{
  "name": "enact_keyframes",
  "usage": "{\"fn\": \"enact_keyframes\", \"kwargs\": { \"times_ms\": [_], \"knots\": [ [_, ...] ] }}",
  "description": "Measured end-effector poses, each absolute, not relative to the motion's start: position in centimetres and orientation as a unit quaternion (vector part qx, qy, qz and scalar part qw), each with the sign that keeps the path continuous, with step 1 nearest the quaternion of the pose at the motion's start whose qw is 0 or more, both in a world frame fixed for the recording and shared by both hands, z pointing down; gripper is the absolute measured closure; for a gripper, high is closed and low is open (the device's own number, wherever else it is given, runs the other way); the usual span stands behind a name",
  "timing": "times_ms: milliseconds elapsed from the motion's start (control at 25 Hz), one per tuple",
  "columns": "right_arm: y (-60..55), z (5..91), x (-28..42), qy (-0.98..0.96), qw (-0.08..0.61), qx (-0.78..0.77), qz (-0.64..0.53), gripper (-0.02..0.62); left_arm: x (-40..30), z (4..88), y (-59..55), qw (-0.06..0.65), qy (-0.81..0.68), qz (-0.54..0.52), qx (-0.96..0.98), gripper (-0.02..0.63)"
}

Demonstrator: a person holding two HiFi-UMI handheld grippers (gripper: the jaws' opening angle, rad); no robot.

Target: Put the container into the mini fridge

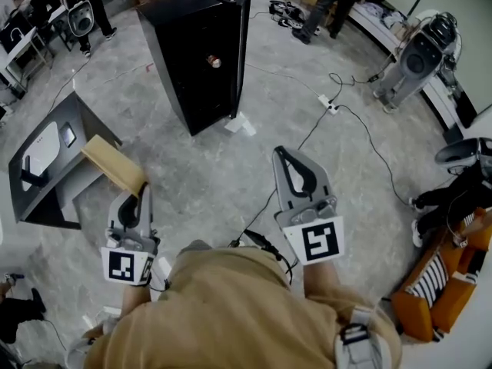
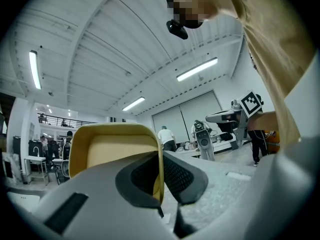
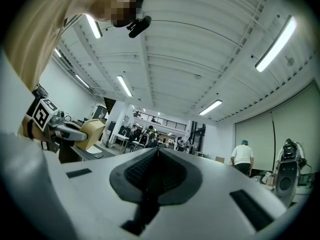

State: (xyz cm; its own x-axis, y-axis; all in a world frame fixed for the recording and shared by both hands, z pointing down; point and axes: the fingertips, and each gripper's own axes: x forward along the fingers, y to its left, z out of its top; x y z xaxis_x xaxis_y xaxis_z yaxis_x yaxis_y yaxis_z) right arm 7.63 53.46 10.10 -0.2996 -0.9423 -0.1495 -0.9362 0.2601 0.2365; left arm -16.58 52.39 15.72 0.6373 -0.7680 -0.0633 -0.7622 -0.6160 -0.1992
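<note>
Bare floor [image 1: 207,167] lies open between the person and the fridge [image 1: 192,60], with room for both arms. The fridge's door [image 1: 244,41] juts forward at its right corner and narrows that side. A paper scrap [image 1: 240,125] lies at its foot. On the left the table [image 1: 81,118] crowds in. The container [image 1: 115,166], clamped in the left tongs [image 1: 142,194], hangs just beside the table's near corner. A cable [image 1: 307,141] crosses the floor on the right to a power strip [image 1: 330,106].

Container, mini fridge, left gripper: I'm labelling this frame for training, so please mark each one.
container [image 1: 114,164]: head view, on its tan side wall.
mini fridge [image 1: 192,75]: head view, on its black near face.
left gripper [image 2: 161,158]: left gripper view, between the fingertips shut on the container's wall.
</note>
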Motion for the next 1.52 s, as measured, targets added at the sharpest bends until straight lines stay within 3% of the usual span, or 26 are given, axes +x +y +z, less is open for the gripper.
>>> {"fn": "enact_keyframes", "kwargs": {
  "times_ms": [600,1520],
  "knots": [
    [47.2,13.0,10.0,-0.802,0.034,0.584,-0.116,0.594,-14.6,18.9,46.6,0.083,0.438,-0.041,-0.894,0.601],
    [20.6,12.2,7.3,-0.761,0.099,0.633,-0.105,0.594,-15.0,18.3,14.7,0.084,0.353,-0.015,-0.932,0.601]
  ]
}}
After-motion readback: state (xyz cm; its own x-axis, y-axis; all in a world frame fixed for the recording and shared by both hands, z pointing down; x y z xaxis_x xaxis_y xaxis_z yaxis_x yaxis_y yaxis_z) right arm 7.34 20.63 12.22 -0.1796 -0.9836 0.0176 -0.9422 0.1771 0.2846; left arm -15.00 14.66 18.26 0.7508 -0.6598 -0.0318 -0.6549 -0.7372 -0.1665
